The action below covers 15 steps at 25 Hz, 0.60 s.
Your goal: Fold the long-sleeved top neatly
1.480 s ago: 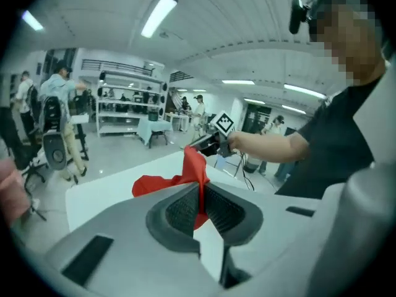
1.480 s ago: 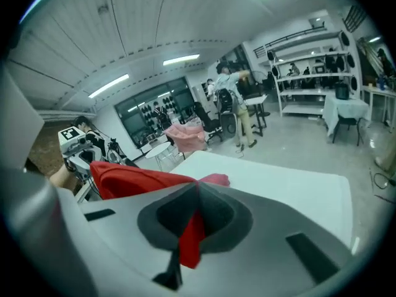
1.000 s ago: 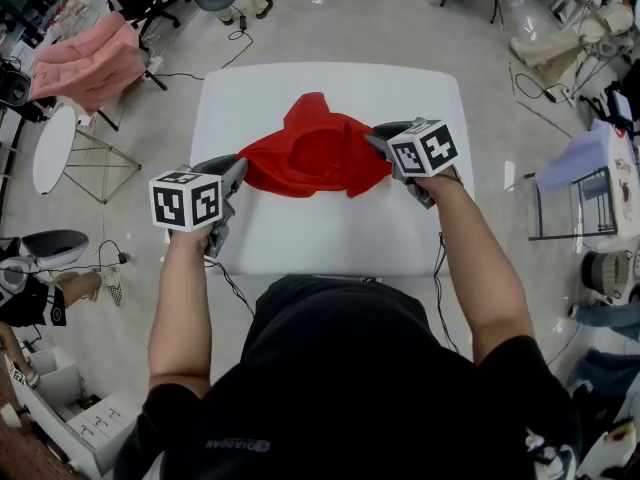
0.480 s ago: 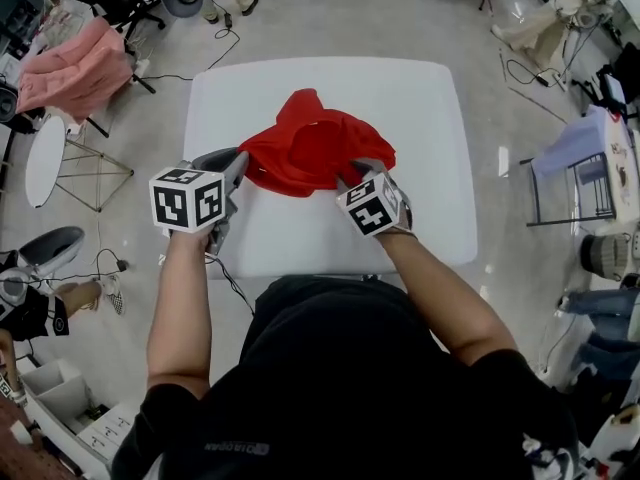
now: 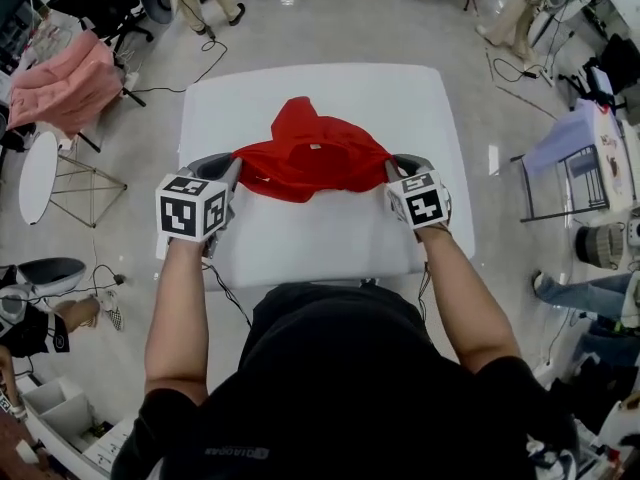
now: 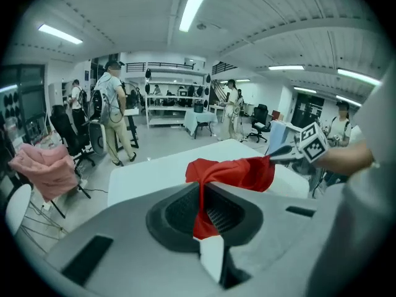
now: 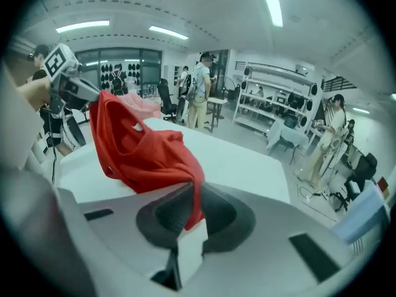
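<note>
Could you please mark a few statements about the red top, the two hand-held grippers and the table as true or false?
1. The left hand-held gripper clamps the red top. True.
2. The right hand-held gripper is empty. False: its jaws have just been closing and now pinch the top's edge.
3. The top lies neatly folded on the white table. False: it is bunched and stretched between both grippers.
4. A pink garment sits off the table. True.
</note>
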{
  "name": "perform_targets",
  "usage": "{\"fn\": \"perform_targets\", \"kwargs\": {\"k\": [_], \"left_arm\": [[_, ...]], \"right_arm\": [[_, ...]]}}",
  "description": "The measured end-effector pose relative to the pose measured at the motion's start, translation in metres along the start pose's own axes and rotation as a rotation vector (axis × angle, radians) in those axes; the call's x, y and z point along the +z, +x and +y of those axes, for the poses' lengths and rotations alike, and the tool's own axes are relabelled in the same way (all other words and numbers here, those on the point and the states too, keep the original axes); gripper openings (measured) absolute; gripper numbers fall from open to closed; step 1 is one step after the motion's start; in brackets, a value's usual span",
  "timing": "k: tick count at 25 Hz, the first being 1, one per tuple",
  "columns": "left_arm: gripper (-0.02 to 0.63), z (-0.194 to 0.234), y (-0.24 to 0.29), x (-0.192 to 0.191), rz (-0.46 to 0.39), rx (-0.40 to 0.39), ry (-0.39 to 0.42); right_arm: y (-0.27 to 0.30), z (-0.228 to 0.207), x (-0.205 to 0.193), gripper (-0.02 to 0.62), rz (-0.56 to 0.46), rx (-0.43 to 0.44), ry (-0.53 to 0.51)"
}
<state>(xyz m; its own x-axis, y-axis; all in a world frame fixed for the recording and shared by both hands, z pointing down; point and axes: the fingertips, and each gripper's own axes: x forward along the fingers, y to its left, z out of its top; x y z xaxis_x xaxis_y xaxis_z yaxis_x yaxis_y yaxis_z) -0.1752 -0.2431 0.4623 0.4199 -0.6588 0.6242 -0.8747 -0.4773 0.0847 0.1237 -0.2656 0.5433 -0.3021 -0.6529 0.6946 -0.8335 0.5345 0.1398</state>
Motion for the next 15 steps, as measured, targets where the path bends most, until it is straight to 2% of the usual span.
{"fn": "perform_targets", "kwargs": {"k": [3,6,11,15], "left_arm": [[0.025,0.009,-0.005,0.009,-0.014,0.032,0.072],[0.025,0.015,-0.014,0.037,-0.056,0.051,0.157],[0.025,0.031,-0.049,0.115,-0.167,0.093,0.366],[0.025,0.042,-0.102,0.182,-0.287,0.115,0.429]], "right_arm": [[-0.032,-0.031,0.029,0.036,-0.084,-0.045,-0.072],[-0.068,-0.055,0.069,0.035,-0.173,-0.095,-0.187],[-0.131,-0.077,0.152,0.034,-0.300,-0.207,-0.392],[-0.183,-0.073,0.209,0.034,-0.378,-0.270,-0.471]]}}
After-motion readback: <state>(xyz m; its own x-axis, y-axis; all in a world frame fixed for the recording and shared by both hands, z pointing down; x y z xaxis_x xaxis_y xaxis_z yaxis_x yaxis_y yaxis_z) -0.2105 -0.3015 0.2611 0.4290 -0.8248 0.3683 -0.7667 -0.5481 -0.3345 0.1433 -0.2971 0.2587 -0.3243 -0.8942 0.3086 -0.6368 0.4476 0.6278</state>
